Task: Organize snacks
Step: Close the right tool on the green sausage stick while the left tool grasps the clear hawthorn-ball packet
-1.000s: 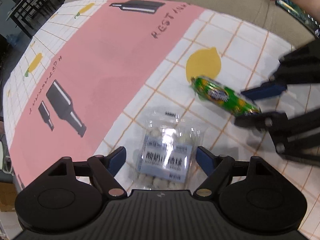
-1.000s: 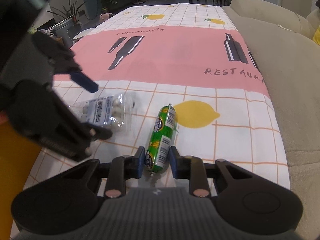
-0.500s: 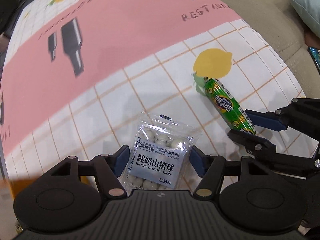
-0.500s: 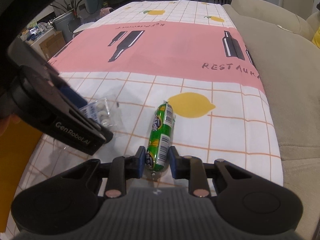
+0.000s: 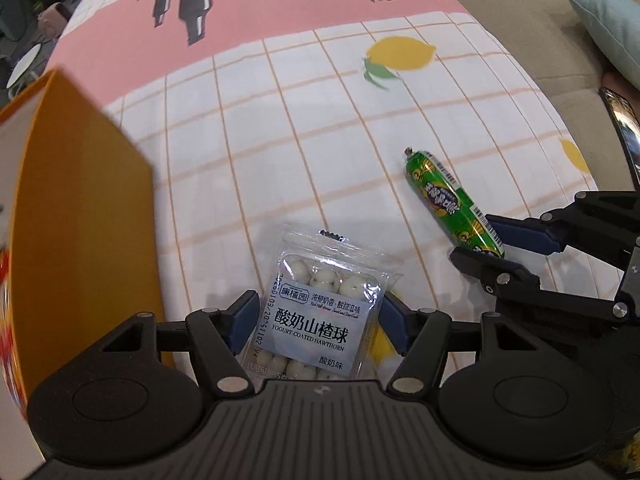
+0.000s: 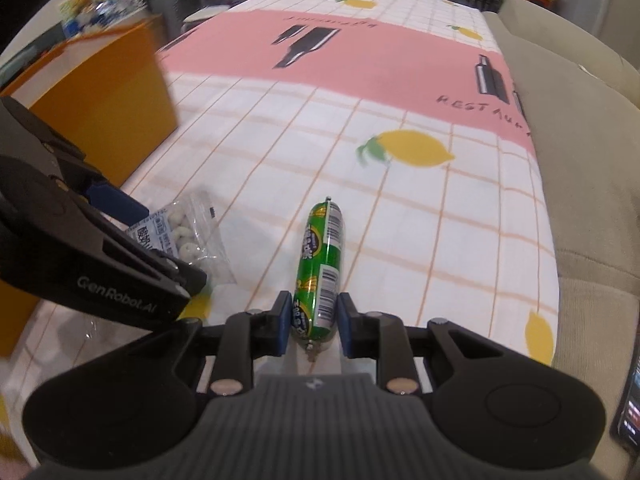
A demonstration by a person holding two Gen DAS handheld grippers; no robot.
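Grasping is the step in hand, on both sides at once. The left tongs [image 5: 318,322] are clamped on the hawthorn-ball packet [image 5: 320,318], blue pads pressed to its two side edges, the packet flat and label-up between them, apparently just above the tabletop [image 5: 280,140] (whether it has fully left the cloth I cannot tell). The right tongs [image 6: 312,324] are clenched on the near end of the green sausage [image 6: 320,268], which sticks straight out ahead of them.

The packet's long axis runs forward along the left tongs' fingers, its torn notch edge pointing away from the camera and the printed text reading upright. The sausage's long axis also lies along the right tongs' line of sight, its free clipped tip pointing toward the printed lemon [image 6: 412,148] and the pink band beyond; in the left wrist view it slants up and to the left, away from the right tongs.

The orange box [image 5: 80,208] stands just to the left of the packet, and I judge it the likely destination. The next move would then call for lifting each snack over the box's wall and releasing inside, minding that the two tongs, near each other now, do not collide.
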